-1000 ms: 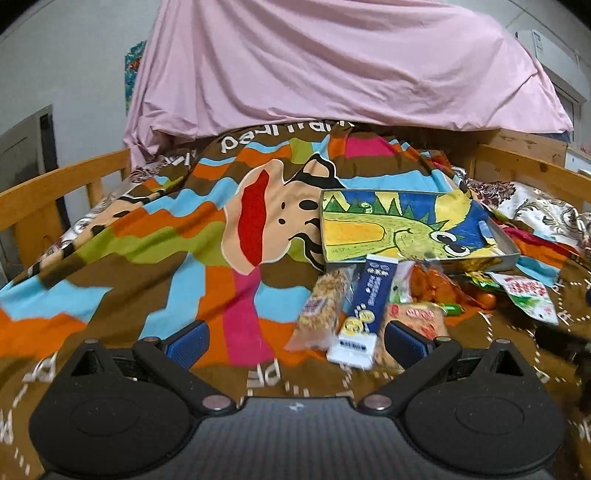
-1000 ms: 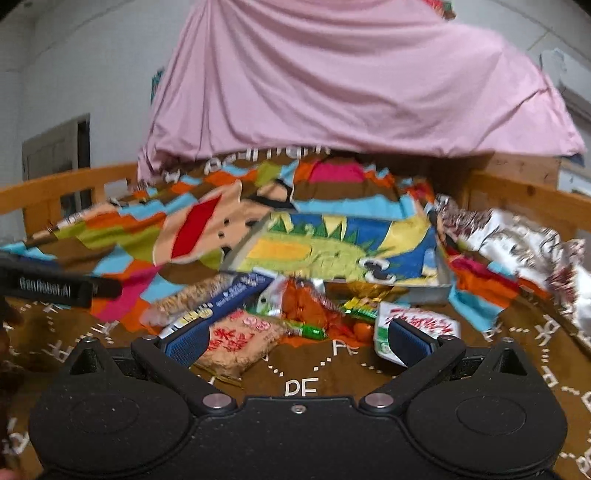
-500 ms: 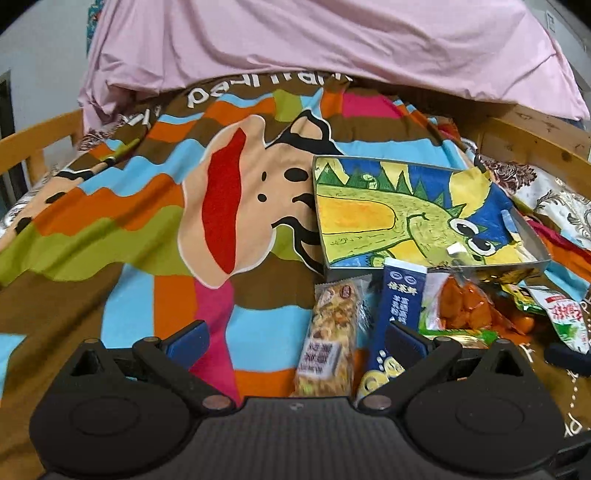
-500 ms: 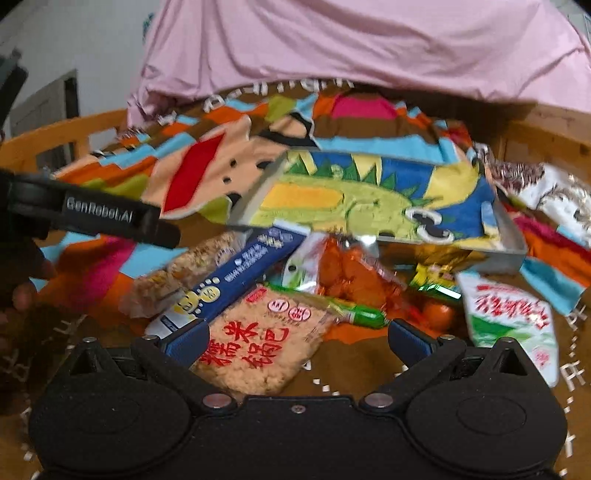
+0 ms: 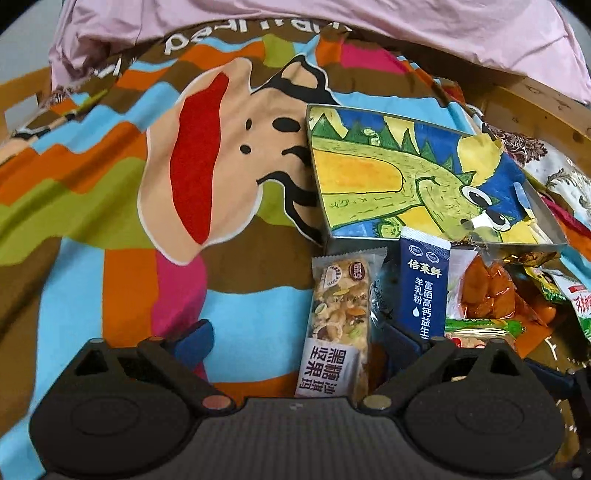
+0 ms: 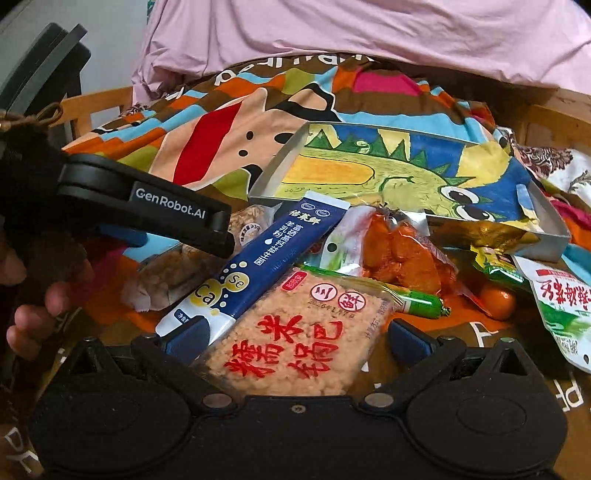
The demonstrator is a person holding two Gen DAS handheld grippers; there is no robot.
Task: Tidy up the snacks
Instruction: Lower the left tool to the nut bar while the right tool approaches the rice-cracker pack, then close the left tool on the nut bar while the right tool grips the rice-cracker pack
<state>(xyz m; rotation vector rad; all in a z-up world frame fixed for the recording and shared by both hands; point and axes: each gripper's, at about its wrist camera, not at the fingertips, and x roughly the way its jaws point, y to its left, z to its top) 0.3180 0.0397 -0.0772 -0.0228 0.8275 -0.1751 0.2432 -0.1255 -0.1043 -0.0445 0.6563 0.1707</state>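
A heap of snacks lies on a colourful blanket in front of a shallow metal tray (image 5: 328, 206) (image 6: 273, 173) lined with a dinosaur drawing. My left gripper (image 5: 295, 339) is open, low over the blanket, with the nut bar (image 5: 340, 317) between its fingers near the right one. A dark blue sachet (image 5: 424, 291) (image 6: 255, 266) lies beside it. My right gripper (image 6: 295, 339) is open around the rice cracker pack (image 6: 299, 339). An orange snack pack (image 6: 399, 254) and a green sausage (image 6: 417, 299) lie behind it.
A green and white packet (image 6: 565, 310) lies at the right. The left tool's arm (image 6: 147, 206) and the person's hand (image 6: 37, 310) fill the left of the right wrist view. A pink sheet (image 6: 369, 33) hangs behind. Wooden rails (image 5: 535, 107) edge the bed.
Both grippers have moved forward and down toward the snacks. The nut bar now lies between the left fingers and the rice cracker pack between the right fingers.
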